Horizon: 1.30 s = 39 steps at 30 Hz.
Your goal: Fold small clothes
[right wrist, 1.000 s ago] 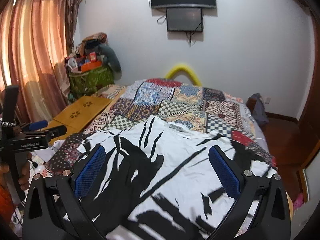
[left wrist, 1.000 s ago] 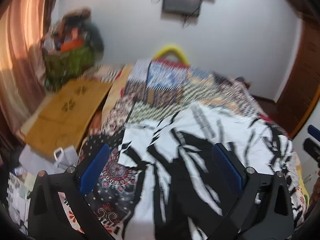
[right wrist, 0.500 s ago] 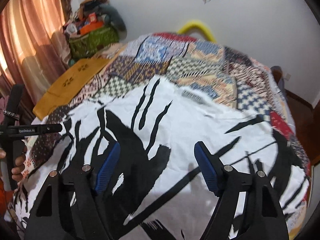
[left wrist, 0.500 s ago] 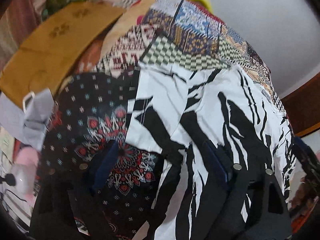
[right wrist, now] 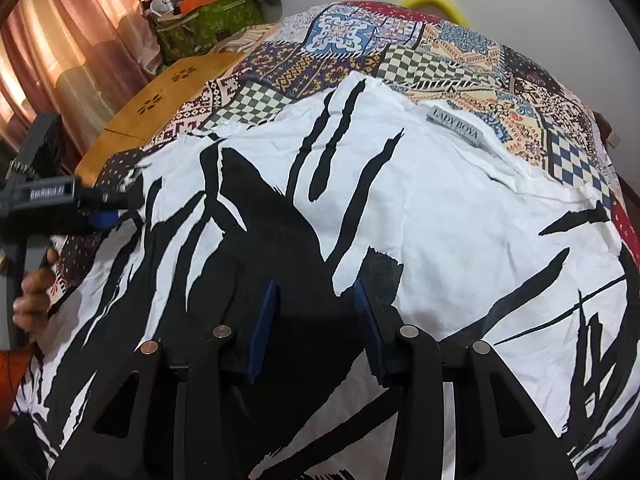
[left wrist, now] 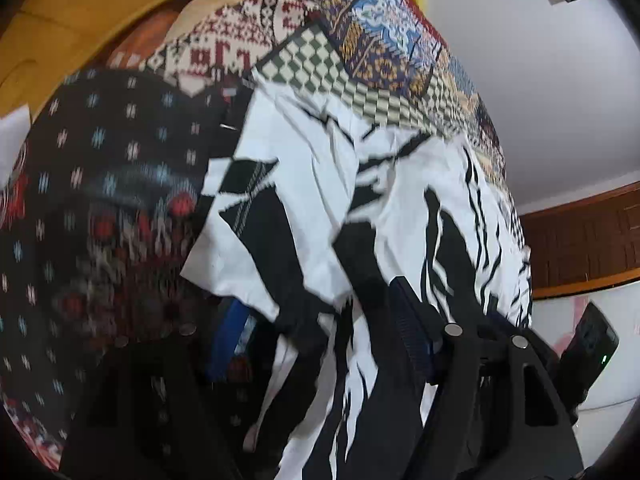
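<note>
A white garment with black brush-stroke print (right wrist: 440, 200) lies spread flat on a patchwork bedspread (right wrist: 420, 60), its neck label (right wrist: 458, 130) toward the far side. My right gripper (right wrist: 316, 308) is low over the garment's middle. Its jaws are closing, with a black patch of cloth between the blue pads (right wrist: 262, 328) and no grip visible. My left gripper (left wrist: 320, 320) is at the garment's (left wrist: 320, 184) left sleeve edge. Its jaws are closing too, with the hem lying loose between them. In the right wrist view the left gripper (right wrist: 100, 210) sits at that same edge.
A wooden board (right wrist: 160, 108) lies beside the bed on the left, with a green bag of clutter (right wrist: 208, 20) and curtains (right wrist: 68, 52) behind it. A yellow curved object (right wrist: 436, 4) shows past the bed's far end. A hand (right wrist: 32, 300) holds the left gripper's handle.
Both grippers dropped from above the bed down onto the garment and tilted downward. Their jaws narrowed from wide, the right more. The left one rolled and shifted to the sleeve edge.
</note>
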{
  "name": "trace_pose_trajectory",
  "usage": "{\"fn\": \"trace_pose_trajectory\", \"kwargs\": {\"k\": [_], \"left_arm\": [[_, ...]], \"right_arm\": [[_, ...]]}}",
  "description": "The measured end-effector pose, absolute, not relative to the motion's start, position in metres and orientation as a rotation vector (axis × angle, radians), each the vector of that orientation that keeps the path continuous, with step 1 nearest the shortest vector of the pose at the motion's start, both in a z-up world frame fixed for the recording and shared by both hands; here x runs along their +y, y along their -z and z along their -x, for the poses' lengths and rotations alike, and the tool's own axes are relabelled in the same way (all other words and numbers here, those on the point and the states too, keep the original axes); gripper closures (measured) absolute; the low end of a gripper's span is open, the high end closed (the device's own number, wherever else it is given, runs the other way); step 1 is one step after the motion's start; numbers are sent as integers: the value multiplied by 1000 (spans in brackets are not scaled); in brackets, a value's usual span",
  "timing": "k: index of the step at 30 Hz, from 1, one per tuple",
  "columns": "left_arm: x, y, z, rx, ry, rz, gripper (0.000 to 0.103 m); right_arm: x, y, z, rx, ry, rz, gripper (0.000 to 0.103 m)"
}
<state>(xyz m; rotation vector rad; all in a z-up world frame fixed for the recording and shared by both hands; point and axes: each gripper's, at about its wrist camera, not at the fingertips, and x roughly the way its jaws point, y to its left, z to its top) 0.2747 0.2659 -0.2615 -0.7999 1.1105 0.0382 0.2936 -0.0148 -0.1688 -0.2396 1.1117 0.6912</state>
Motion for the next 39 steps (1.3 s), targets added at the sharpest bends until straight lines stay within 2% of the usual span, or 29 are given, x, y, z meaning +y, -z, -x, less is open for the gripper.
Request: {"fn": "trace_pose_trajectory", "kwargs": {"k": [1, 4, 6, 8, 12, 18, 21, 25, 30, 32, 34, 35, 37, 39], "left_arm": [[268, 261, -279, 1103, -42, 794, 35], [277, 258, -294, 1082, -84, 761, 53], [282, 259, -298, 1083, -94, 756, 82], [284, 262, -302, 1096, -125, 728, 95], [276, 244, -300, 1051, -153, 618, 98], [220, 170, -293, 886, -129, 286, 99], [190, 154, -294, 875, -66, 234, 99], [149, 167, -297, 953, 20, 203, 99], [121, 223, -301, 1137, 69, 176, 99], [114, 234, -293, 1151, 65, 148, 98], [112, 230, -285, 1139, 65, 117, 95], [114, 226, -283, 1143, 69, 118, 90], [118, 215, -275, 1135, 74, 118, 76], [119, 204, -269, 1104, 63, 105, 52]], "right_arm": [[-15, 169, -294, 1113, -692, 238, 66], [-15, 170, -294, 1118, -695, 236, 66], [-15, 170, -294, 1122, -695, 238, 66], [-15, 169, -294, 1127, -694, 239, 66], [-19, 163, -292, 1125, -692, 233, 66], [-35, 138, -289, 1074, -669, 219, 66], [-44, 127, -285, 1049, -655, 205, 66], [-59, 116, -280, 1037, -644, 182, 66], [-72, 107, -270, 1022, -645, 190, 66], [-76, 104, -267, 1017, -648, 188, 66], [-78, 102, -265, 1016, -652, 184, 66], [-78, 101, -265, 1014, -654, 182, 66], [-76, 99, -264, 1010, -663, 180, 66], [-69, 99, -265, 1009, -674, 183, 66]]}}
